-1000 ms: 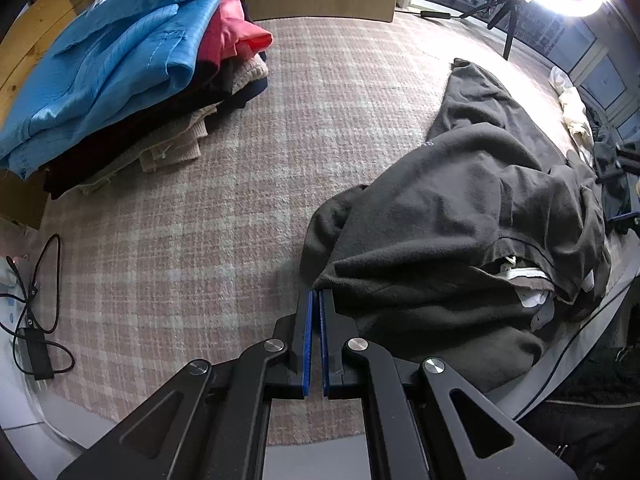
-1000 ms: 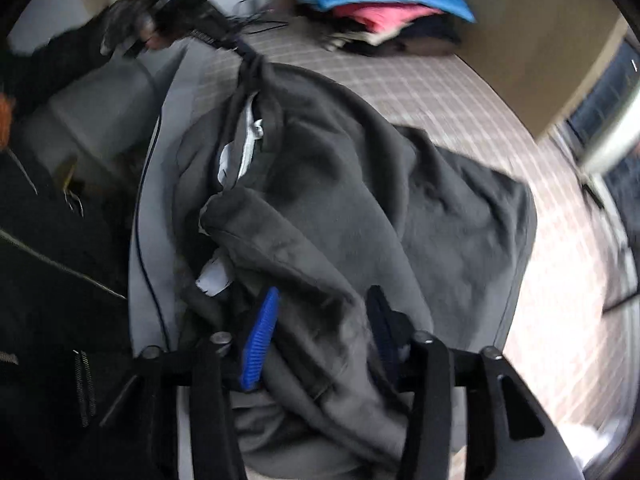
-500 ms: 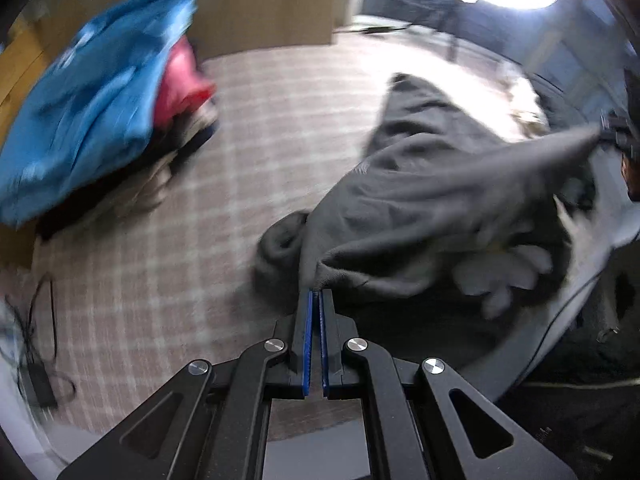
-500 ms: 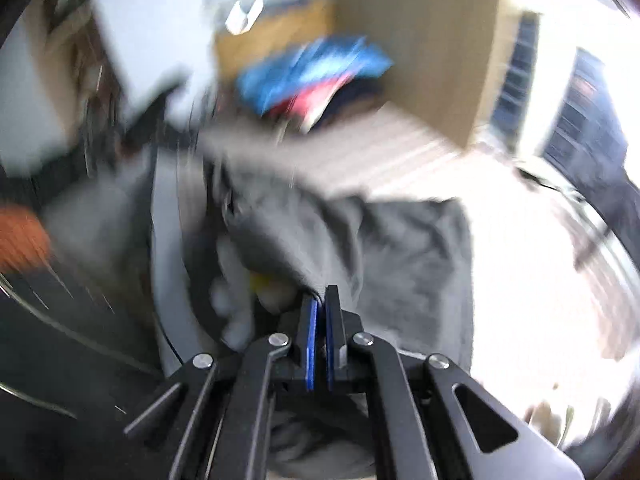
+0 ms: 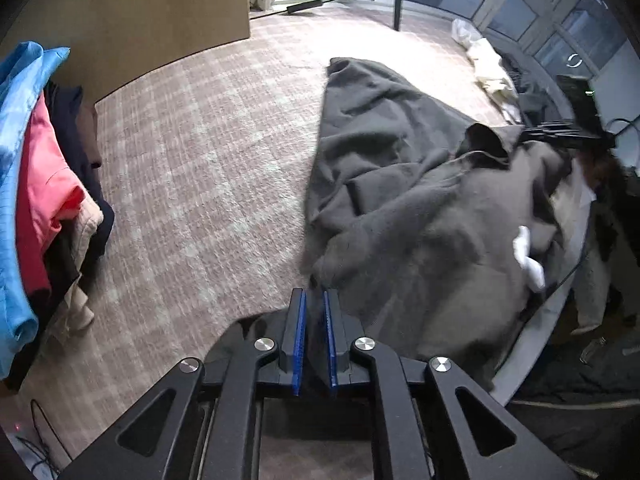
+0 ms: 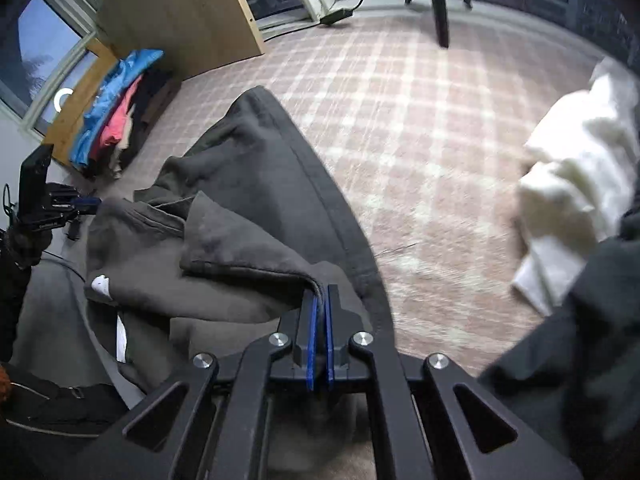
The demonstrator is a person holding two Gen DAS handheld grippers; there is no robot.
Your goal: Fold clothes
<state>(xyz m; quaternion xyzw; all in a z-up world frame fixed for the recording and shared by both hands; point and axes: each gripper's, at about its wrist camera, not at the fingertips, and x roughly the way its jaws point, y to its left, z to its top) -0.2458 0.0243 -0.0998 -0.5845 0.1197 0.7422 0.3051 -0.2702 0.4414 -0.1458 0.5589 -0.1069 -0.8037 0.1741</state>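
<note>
Dark grey garment (image 5: pixel 404 208) spread rumpled on the checked carpet (image 5: pixel 208 168), well right of the folded pile (image 5: pixel 44 184). Right tongs (image 6: pixel 319 300) pinching its folded edge. Left tongs (image 5: pixel 315 300) opening at its near corner, cloth between the pads.

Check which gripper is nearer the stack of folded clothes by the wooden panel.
Left. The left gripper sits at the grey garment's edge facing the stack of folded clothes, jaws opening. The right gripper pinches the garment's far side, stack well beyond.
</note>
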